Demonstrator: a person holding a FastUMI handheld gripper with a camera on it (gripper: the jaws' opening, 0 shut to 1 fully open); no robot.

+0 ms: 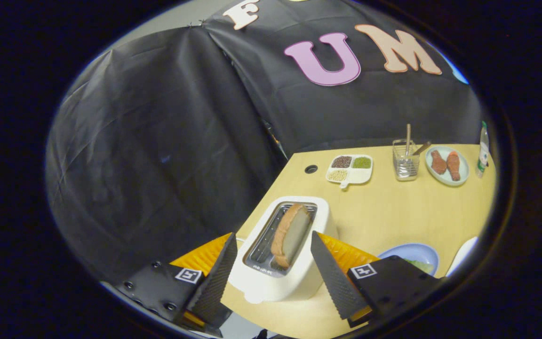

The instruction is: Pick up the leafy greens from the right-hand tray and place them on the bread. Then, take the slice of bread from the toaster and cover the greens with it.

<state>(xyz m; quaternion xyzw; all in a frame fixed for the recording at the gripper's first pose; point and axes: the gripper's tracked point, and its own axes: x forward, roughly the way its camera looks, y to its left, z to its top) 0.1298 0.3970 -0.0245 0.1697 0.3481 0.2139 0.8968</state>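
Both tongs (271,263) gape around the toaster (282,249), half-hiding the greens (419,264).

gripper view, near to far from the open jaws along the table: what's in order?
Gripper, jaws open and holding nothing → white toaster with the bread slice standing in its slot, between the jaws → divided dish of beans → black cloth wall beyond the table.

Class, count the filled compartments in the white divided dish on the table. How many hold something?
3. In the divided dish beyond the toaster: dark grains, green grains and pale grains. The fourth compartment looks empty. The hand-held gripper is open.
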